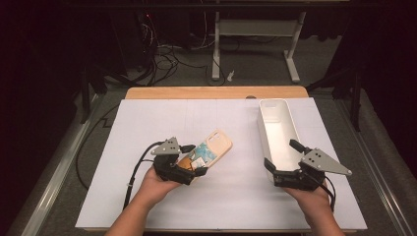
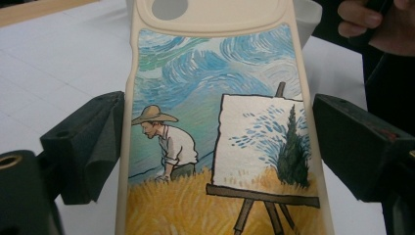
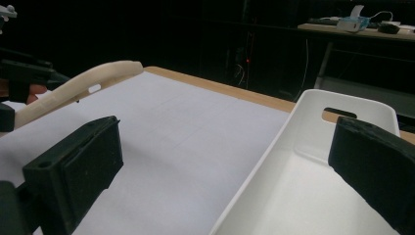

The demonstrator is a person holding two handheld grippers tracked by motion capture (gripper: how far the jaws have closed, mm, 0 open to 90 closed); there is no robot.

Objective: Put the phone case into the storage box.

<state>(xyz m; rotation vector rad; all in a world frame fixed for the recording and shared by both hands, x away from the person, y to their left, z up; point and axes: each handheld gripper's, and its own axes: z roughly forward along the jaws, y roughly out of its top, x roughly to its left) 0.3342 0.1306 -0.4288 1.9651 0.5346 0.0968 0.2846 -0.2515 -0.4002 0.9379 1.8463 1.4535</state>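
The left gripper [image 1: 189, 158] holds a phone case [image 1: 209, 151] near the middle of the counter [image 1: 162, 118], left of centre. In the left gripper view its fingers [image 2: 90, 147] stand on either side of the phone case [image 2: 215, 122], the left one close against the case's edge and the right one just beside the other edge; whether they press on it cannot be told for sure, though the case's far end is lifted off the white sheet in the right gripper view, so it appears gripped. The case is cream with a painted back: a man in a straw hat, an easel with a canvas, a wheat field and swirling blue sky. Its camera opening points away from the person.

The right gripper [image 1: 284, 158] hovers at the near end of a long white bin [image 1: 275, 125], which lies on the right side of the counter, running away from the person. Its fingers [image 3: 78, 166] are wide apart and hold nothing; one sits over the bin [image 3: 313, 161], the other over the white sheet just left of the bin's wall.
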